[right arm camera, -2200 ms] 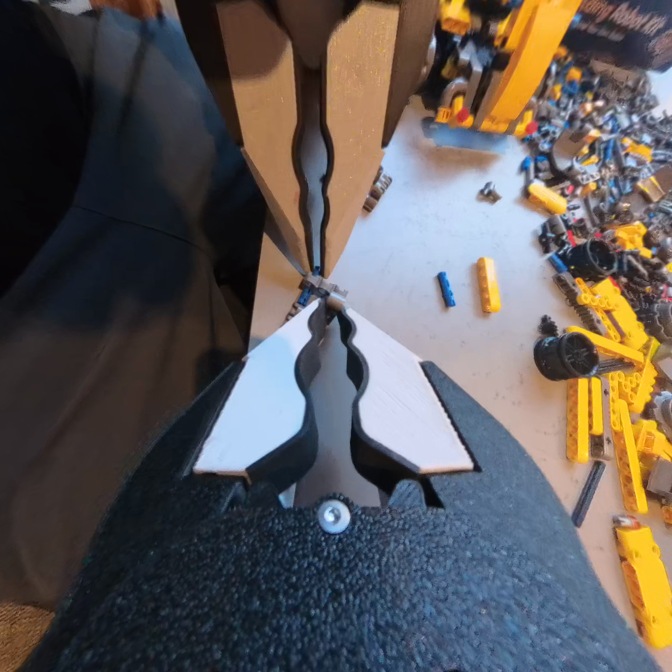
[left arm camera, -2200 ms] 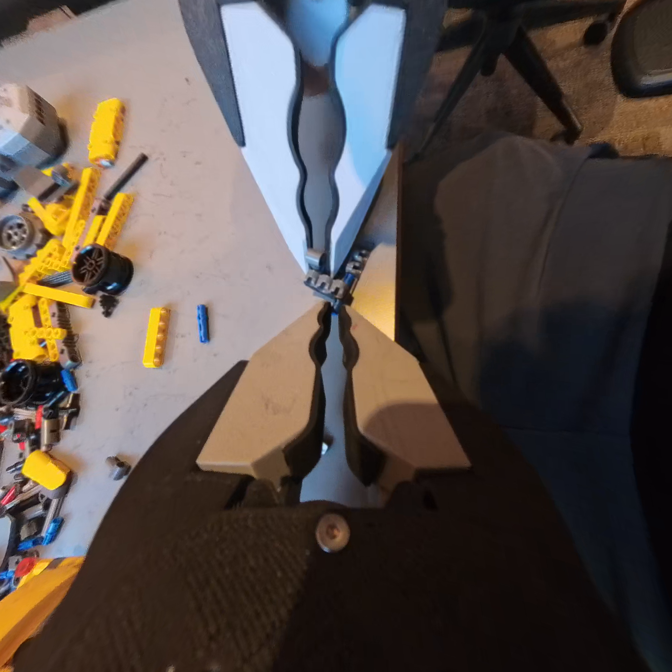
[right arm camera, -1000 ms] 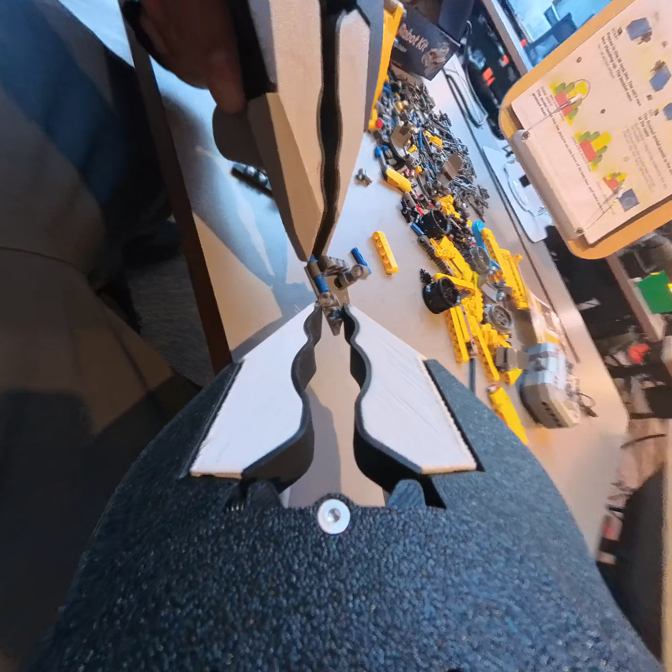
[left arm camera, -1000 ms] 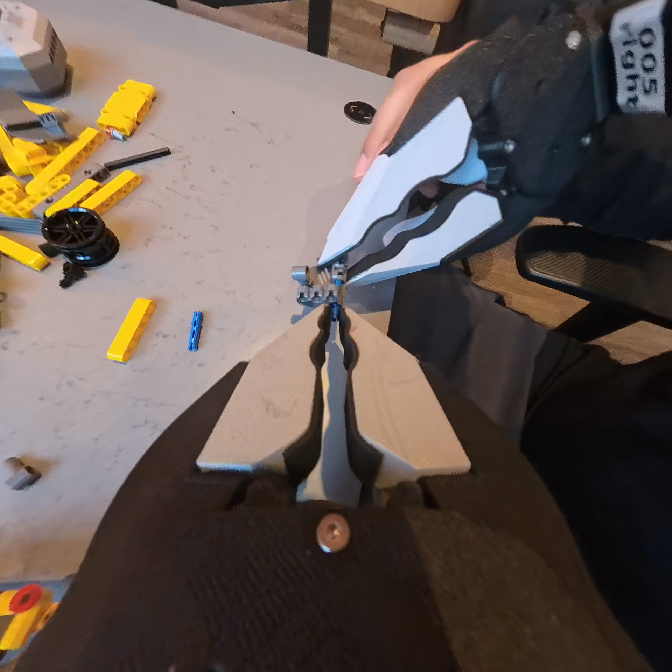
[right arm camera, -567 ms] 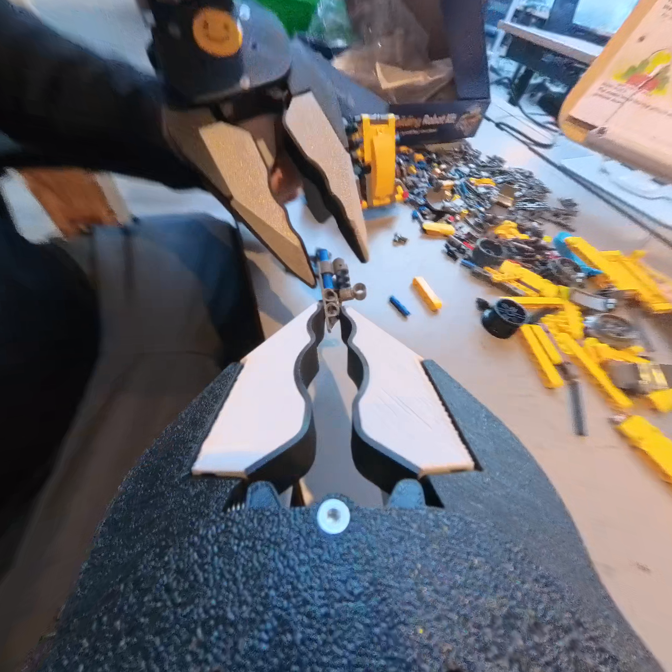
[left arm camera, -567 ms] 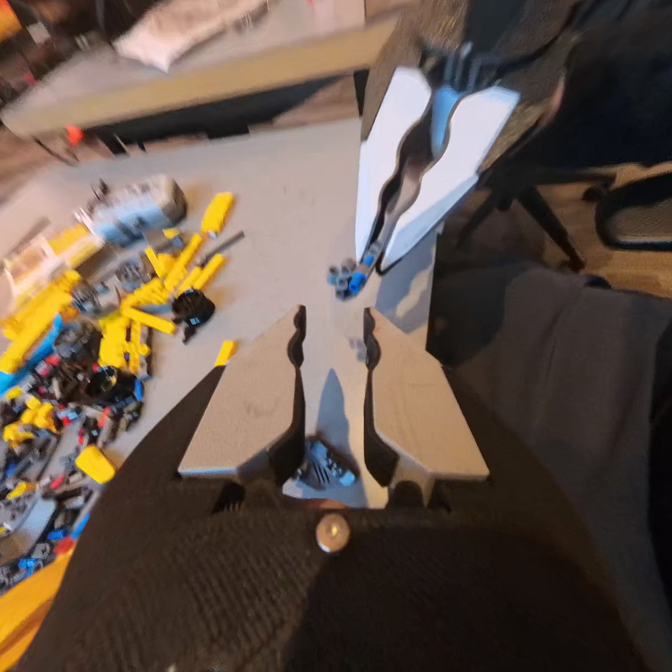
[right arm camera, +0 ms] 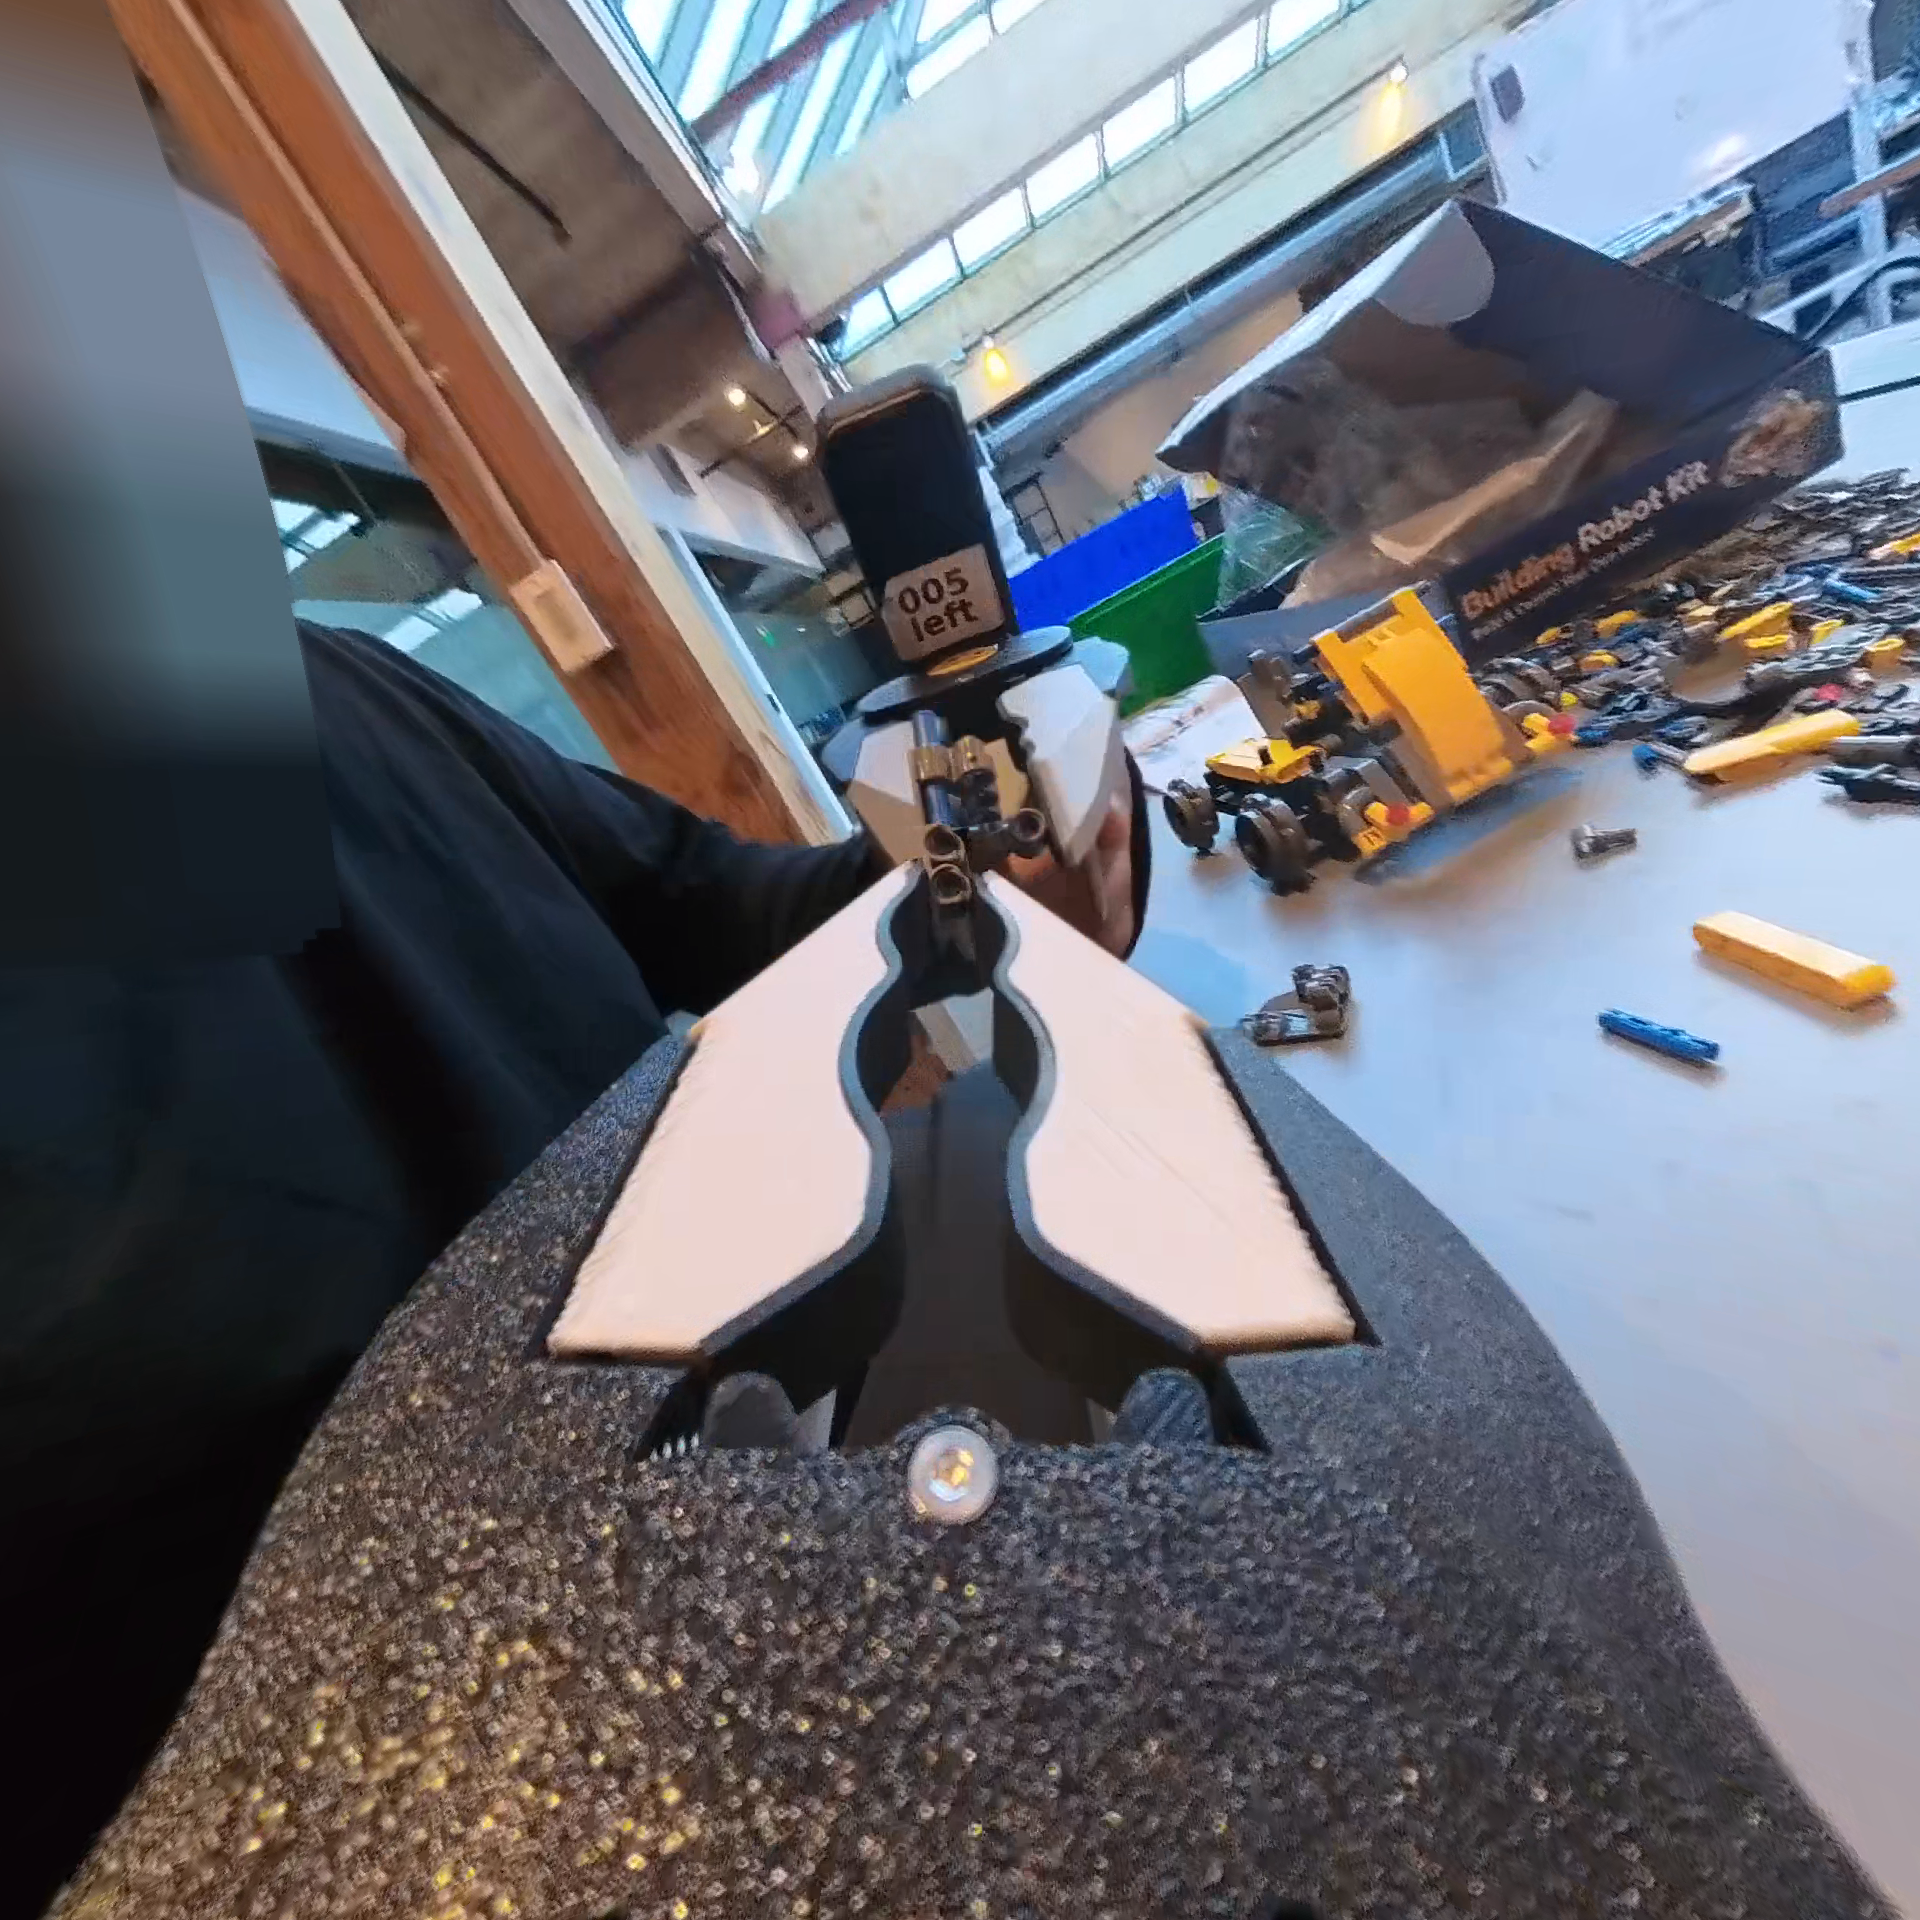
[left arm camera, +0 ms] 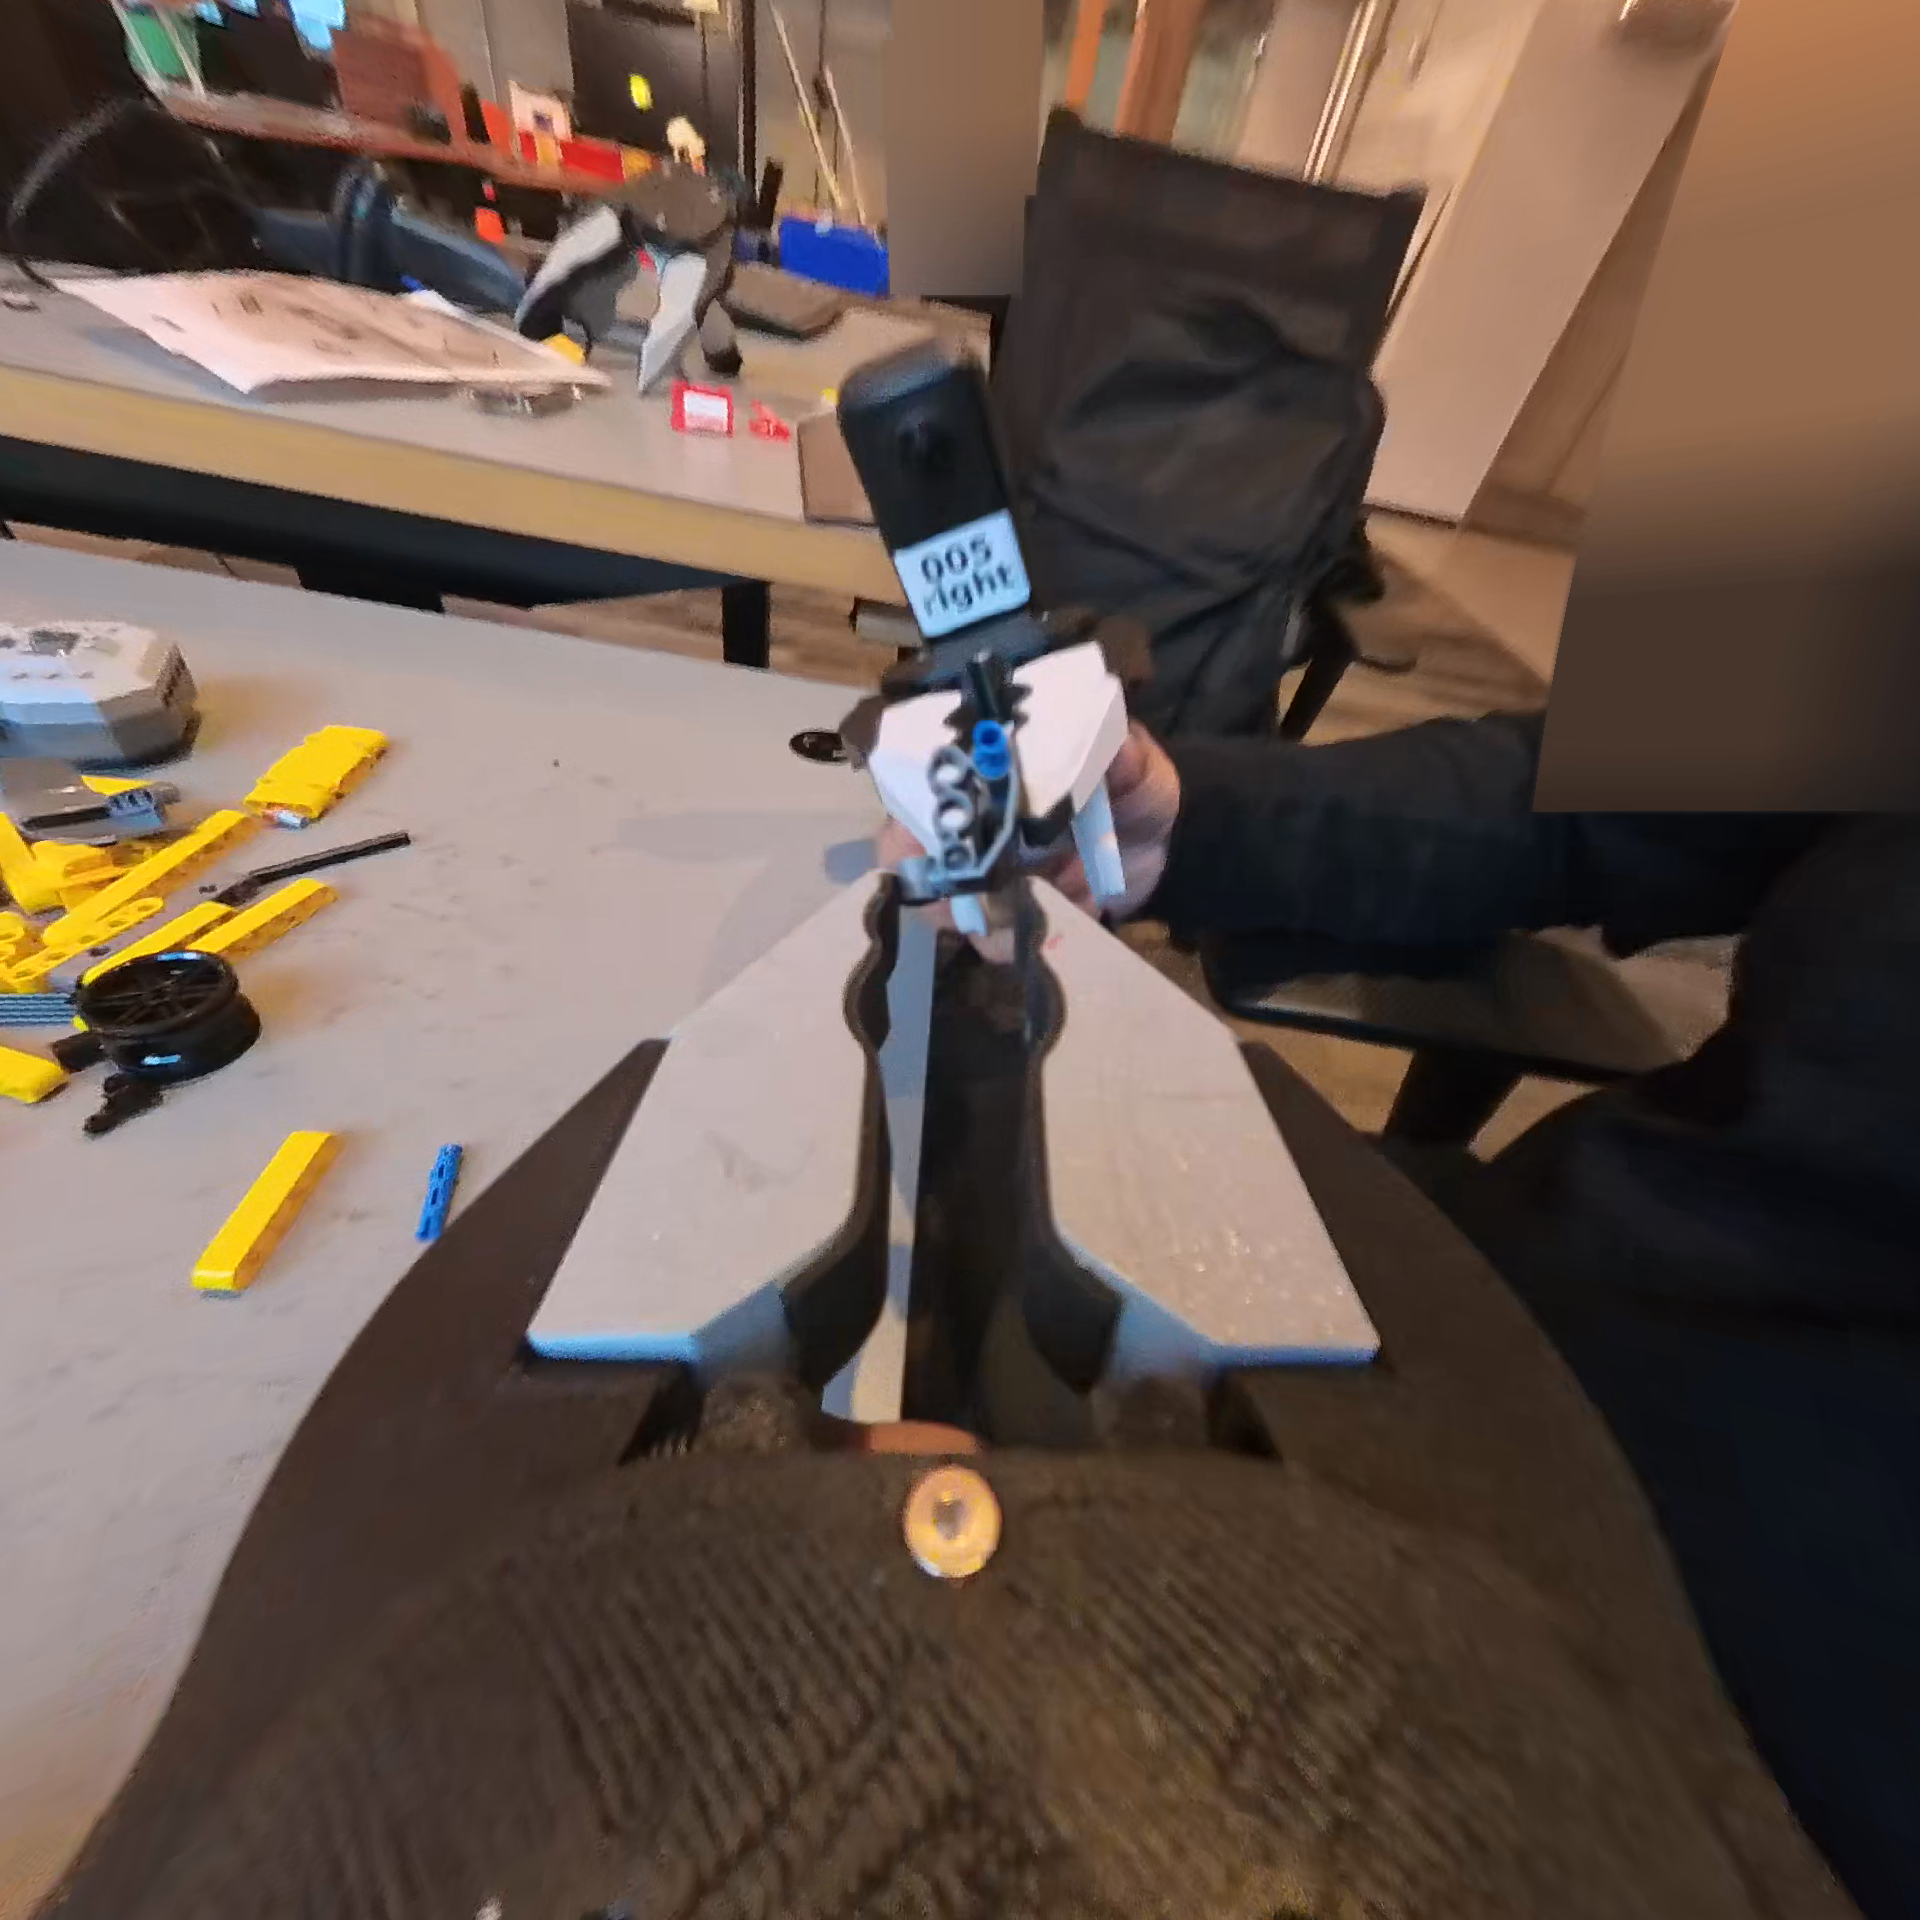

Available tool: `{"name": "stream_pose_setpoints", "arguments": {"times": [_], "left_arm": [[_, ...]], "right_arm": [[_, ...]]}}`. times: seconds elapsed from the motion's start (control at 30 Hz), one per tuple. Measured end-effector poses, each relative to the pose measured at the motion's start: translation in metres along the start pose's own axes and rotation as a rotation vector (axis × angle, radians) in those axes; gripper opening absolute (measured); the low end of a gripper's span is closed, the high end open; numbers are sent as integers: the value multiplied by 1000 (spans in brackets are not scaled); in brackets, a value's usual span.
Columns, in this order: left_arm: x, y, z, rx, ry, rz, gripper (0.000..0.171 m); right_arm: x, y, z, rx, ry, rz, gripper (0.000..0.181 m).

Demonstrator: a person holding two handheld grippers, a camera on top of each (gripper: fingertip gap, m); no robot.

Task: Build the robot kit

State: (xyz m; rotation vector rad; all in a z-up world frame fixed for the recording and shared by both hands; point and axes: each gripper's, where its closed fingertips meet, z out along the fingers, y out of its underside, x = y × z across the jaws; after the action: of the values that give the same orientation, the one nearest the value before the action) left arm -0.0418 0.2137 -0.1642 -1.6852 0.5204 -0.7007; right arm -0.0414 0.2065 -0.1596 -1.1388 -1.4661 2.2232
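Observation:
A small grey assembly (right arm camera: 951,831) of holed connectors with a blue pin hangs in the air off the table's edge. My right gripper (right arm camera: 948,878) is shut on its near end. It also shows in the left wrist view (left arm camera: 961,821), held by the white-fingered right gripper (left arm camera: 987,790), which faces the camera. My left gripper (left arm camera: 961,899) is open, with its jaws either side of the assembly's other end. I cannot tell whether they touch it. In the right wrist view the left gripper (right arm camera: 971,769) faces me, its fingers (right arm camera: 1070,769) apart.
The grey table (left arm camera: 520,935) bears a yellow beam (left arm camera: 265,1210), a blue pin (left arm camera: 438,1192), a black wheel (left arm camera: 166,1008) and yellow parts. A yellow vehicle build (right arm camera: 1351,748), a dark box (right arm camera: 1558,468) and a loose grey piece (right arm camera: 1304,1003) stand to the right. A black chair (left arm camera: 1195,416) stands behind. Less than 4 cm separates the two grippers' tips. Between my left fingertips and the yellow beam (left arm camera: 265,1210) there is roughly 15 cm. The right camera catches it too, in the right wrist view (right arm camera: 1759,941).
Both grippers rose from the table's edge and now face each other level. My left gripper let go and opened, then narrowed around the assembly. My right gripper kept its hold.

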Motion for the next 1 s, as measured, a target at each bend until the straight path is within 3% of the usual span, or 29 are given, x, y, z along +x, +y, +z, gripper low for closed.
{"name": "stream_pose_setpoints", "arguments": {"times": [0.2, 0.33, 0.5, 0.67, 0.87, 1.0], "left_arm": [[9, -8, 1, 80, 23, -59, 20], [9, -4, 1, 54, -33, 37, 20], [-12, 12, -5, -192, -268, 415, 20], [-47, 46, -9, -488, -420, 603, 21], [-52, 55, -4, -565, -395, 627, 20], [-53, 64, -4, -665, -355, 705, 21]], "right_arm": [[-9, 3, 3, 15, -67, -30, 8], [-7, 6, 2, 6, -56, -50, 8], [20, 12, 0, -116, 194, -209, 14], [36, 7, -8, -210, 431, -468, 15], [51, 26, -4, -438, 608, -807, 18], [59, 39, -5, -516, 618, -861, 5]]}}
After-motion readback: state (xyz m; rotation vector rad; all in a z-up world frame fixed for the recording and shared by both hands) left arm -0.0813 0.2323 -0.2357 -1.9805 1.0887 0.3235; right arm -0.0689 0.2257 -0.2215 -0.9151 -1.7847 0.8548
